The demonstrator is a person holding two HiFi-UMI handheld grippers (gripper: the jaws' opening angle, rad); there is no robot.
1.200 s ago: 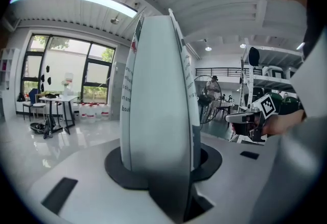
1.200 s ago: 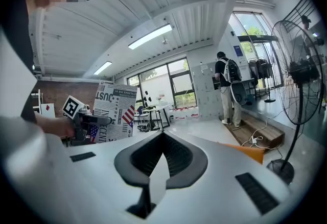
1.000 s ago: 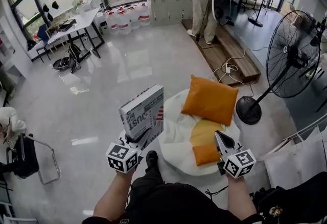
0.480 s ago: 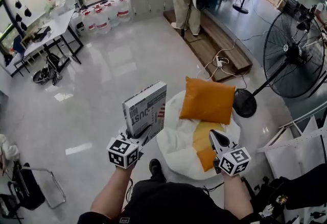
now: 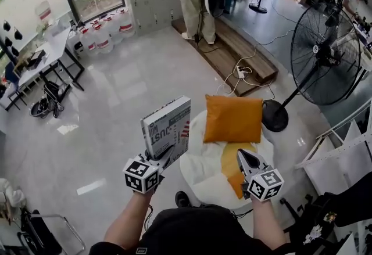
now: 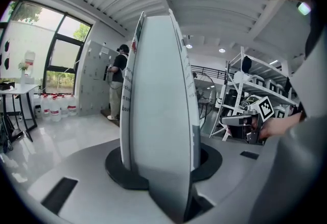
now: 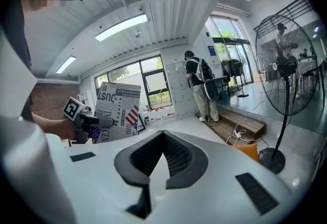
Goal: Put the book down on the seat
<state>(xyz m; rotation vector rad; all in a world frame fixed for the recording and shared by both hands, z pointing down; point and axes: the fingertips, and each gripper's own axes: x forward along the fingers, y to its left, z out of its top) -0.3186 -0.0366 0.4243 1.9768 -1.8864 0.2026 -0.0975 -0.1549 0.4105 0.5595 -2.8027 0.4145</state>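
Book [image 5: 167, 129] edged toward seat [image 5: 200, 162] | upright, long axis vertical (left claw [image 5: 162, 158] grips it) | right claw [image 5: 242, 156] closed

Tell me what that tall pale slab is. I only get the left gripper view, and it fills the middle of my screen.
Observer: A book with a newspaper-print cover, seen edge-on; the left gripper clamps its lower edge and holds it upright.
Operator: Where would it go?
Observer: The head view shows a white round seat just right of the book, with an orange cushion at its far side.
Operator: And the other gripper?
Observer: In its own view the right gripper has its jaws together on nothing.
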